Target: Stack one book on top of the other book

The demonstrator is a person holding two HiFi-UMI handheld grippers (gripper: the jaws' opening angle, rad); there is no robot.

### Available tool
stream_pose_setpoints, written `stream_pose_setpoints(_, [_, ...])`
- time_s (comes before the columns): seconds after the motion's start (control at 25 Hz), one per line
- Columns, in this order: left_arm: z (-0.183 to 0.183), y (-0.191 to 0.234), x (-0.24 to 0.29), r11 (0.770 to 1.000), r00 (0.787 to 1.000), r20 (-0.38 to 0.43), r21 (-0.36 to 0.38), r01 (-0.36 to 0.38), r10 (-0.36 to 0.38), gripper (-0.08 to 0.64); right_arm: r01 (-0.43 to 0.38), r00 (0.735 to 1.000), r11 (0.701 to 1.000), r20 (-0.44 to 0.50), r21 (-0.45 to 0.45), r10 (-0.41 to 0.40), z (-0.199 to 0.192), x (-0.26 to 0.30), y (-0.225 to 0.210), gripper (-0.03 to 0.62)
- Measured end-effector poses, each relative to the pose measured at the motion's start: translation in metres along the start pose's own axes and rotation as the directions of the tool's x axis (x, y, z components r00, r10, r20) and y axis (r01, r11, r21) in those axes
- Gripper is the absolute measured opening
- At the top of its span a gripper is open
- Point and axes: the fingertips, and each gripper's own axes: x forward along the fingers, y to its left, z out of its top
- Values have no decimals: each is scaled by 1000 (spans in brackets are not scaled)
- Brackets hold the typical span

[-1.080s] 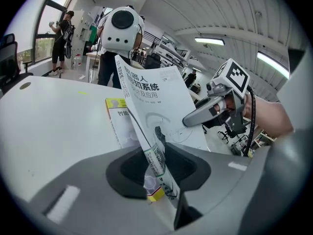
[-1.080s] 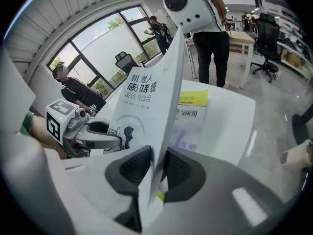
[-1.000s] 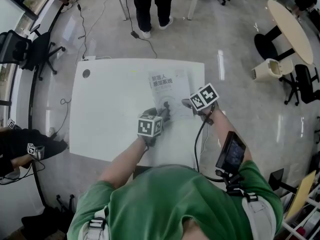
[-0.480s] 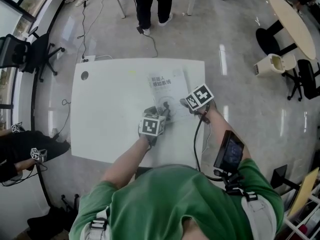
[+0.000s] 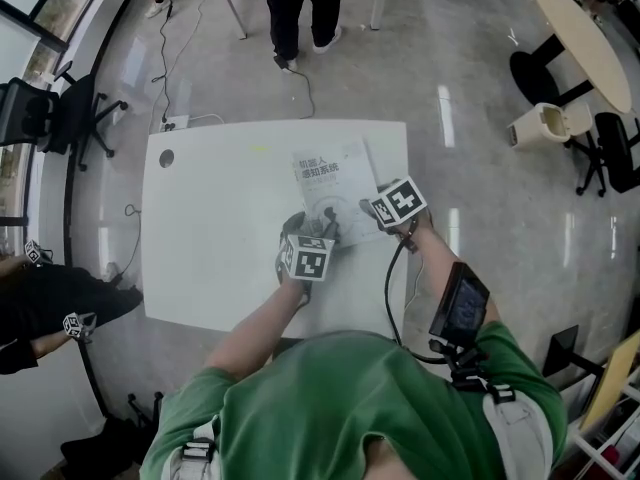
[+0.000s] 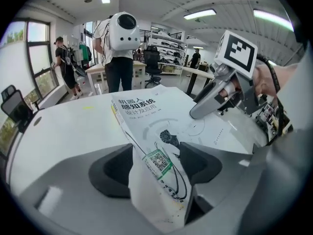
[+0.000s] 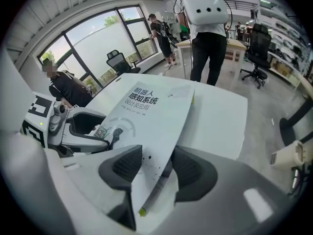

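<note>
Left gripper [image 6: 155,166], right gripper [image 7: 157,173] jaws just opened, now spread; book [image 5: 330,183] corners loose between; stacking likely finished.

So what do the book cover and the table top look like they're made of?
Book: paper, with a smooth, probably coated white cover; it bears sharp print and looks thin. Table: hard white top with a slight sheen, likely laminate or painted board; soft reflections show on it, the core cannot be told.
</note>
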Motion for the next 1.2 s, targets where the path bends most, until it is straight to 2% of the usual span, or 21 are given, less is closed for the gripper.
stream_pose_setpoints(0.04, [1,1,0,1000,1000,5,11,-12,12,316,4,1000,1000,11,0,-4,0,-1,-1,192])
stream_pose_setpoints(0.2, [1,3,2,1000,1000,13,14,-20,19,321,23,998,1000,55,10,-24,1,-2,-5,196])
stream_pose_setpoints(0.32, [1,4,0,998,999,25,42,-44,43,325,65,994,998,87,6,-65,-1,-6,-9,198])
stream_pose_setpoints(0.4, [0,4,-2,997,998,29,53,-51,49,324,62,994,998,94,16,-63,-5,-8,-9,198])
stream_pose_setpoints(0.52, [-7,3,-5,1000,1000,10,15,-26,26,324,35,994,998,98,52,-40,-14,-9,-5,198])
stream_pose_setpoints(0.64, [-18,-5,-10,998,1000,-4,-53,25,-26,325,-3,994,995,105,97,-7,-25,-7,3,199])
stream_pose_setpoints(0.76, [-23,-9,-12,994,999,1,-102,43,-43,325,-20,993,990,121,136,3,-35,-7,7,233])
stream_pose_setpoints(0.92, [-23,-7,-9,991,999,-4,-128,38,-39,325,-23,991,986,137,164,1,-40,-5,13,245])
stream_pose_setpoints(1.2, [-23,-8,-9,989,999,-14,-140,38,-40,324,25,983,983,173,182,-58,-39,-6,15,245])
